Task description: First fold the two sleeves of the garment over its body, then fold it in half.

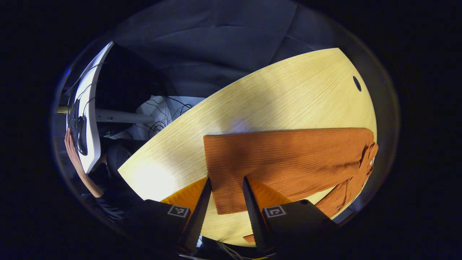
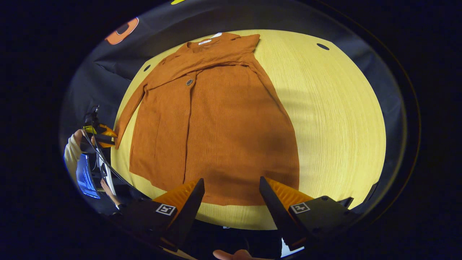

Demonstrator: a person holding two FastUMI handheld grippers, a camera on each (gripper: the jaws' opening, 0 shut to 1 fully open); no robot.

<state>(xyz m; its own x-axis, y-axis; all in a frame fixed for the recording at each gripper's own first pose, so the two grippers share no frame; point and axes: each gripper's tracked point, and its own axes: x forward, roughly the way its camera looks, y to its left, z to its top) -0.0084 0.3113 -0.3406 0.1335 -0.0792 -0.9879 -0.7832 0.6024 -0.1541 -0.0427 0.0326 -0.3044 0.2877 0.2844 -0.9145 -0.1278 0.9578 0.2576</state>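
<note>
Jaws apart on both the left gripper [image 1: 226, 202] and right gripper [image 2: 231, 202], above the garment [image 2: 216, 122] hem by the table's [image 2: 335, 119] near edge; pinch the left sleeve [image 2: 130, 104] cuff first

A pale wooden table [image 1: 274, 97] has a dark cable hole [image 1: 357, 83] near its far corner. Beyond its edge, a white desk [image 1: 90, 119] carries a keyboard [image 1: 73, 121].
</note>
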